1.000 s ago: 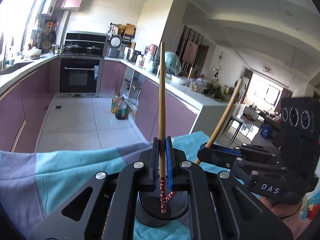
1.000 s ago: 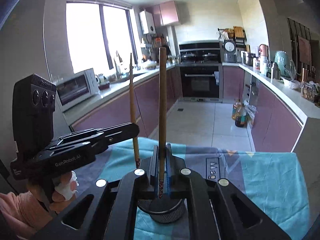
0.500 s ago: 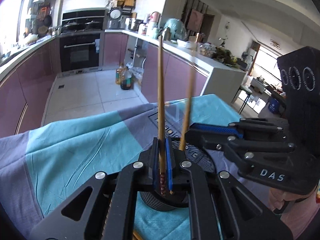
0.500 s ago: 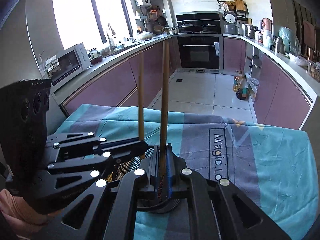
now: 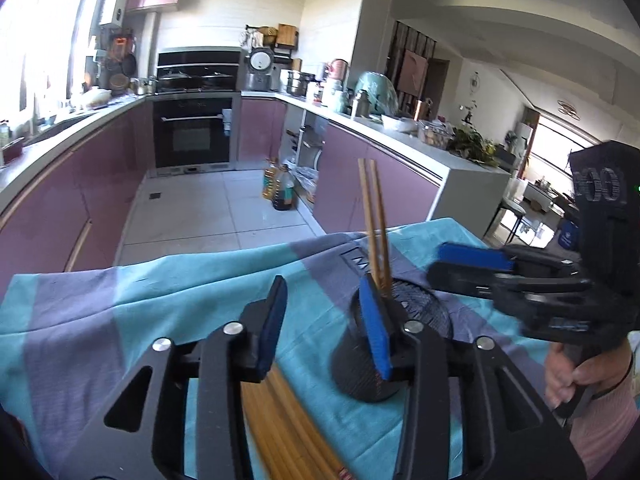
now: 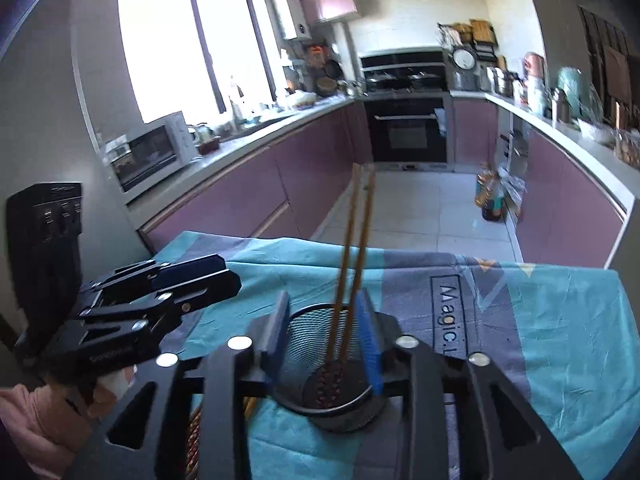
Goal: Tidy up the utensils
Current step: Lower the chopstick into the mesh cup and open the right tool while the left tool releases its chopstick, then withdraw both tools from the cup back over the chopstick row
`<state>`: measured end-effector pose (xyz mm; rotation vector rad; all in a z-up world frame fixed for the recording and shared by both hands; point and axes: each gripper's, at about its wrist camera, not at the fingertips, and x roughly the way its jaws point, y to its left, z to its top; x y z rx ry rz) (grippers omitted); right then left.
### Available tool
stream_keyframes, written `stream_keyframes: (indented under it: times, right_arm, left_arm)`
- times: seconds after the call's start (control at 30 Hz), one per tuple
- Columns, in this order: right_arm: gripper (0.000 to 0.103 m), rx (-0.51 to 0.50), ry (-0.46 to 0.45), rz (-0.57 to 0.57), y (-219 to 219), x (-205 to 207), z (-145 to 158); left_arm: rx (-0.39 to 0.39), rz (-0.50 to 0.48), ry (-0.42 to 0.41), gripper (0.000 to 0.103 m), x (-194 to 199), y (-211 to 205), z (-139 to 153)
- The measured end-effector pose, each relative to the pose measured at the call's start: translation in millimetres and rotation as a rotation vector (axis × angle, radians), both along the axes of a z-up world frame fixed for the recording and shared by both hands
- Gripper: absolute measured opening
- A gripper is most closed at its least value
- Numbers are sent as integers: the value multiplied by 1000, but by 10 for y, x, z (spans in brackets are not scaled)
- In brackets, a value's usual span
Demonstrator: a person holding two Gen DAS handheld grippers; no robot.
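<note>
A black mesh holder (image 6: 332, 364) stands on the cloth-covered table, also seen in the left wrist view (image 5: 384, 344). Two wooden chopsticks (image 6: 354, 264) stand in it, leaning against its rim; they also show in the left wrist view (image 5: 376, 224). My right gripper (image 6: 326, 334) is open and empty, its jaws on either side of the holder. My left gripper (image 5: 324, 324) is open and empty, just left of the holder. A bundle of several more chopsticks (image 5: 288, 424) lies on the cloth under my left gripper.
A teal and purple cloth (image 6: 540, 320) covers the table. The far edge of the table (image 5: 240, 256) drops to the tiled kitchen floor. Purple cabinets and an oven stand beyond.
Both grippers have opened and let go of their chopsticks, which now stand in the holder. My left gripper has shifted left of the holder.
</note>
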<state>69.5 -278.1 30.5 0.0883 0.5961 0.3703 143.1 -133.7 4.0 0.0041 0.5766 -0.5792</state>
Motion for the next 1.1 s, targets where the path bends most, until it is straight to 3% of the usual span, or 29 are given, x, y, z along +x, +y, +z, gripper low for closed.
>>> stream_keyframes:
  times: [0.17,0.33,0.63,0.9,1.1]
  right_arm:
    - [49,-18,-45,117,252,-323,16]
    - [49,-17,33,185,504,-379,-251]
    - [45,31,234,139,681,-162,-859]
    - [35,21,289,48,661,-56,-1086]
    - [34,-3,293,27,738,-23,-1165]
  left_arm:
    - [37,40,22,46,-113,430,-62]
    - [94,61,84,46,-192,690,-396]
    - [147,57,196,45,-256,867,-922]
    - [178,29,233,45,-305,748,-1090]
    - [192,25,255,44,-290,691,-1175]
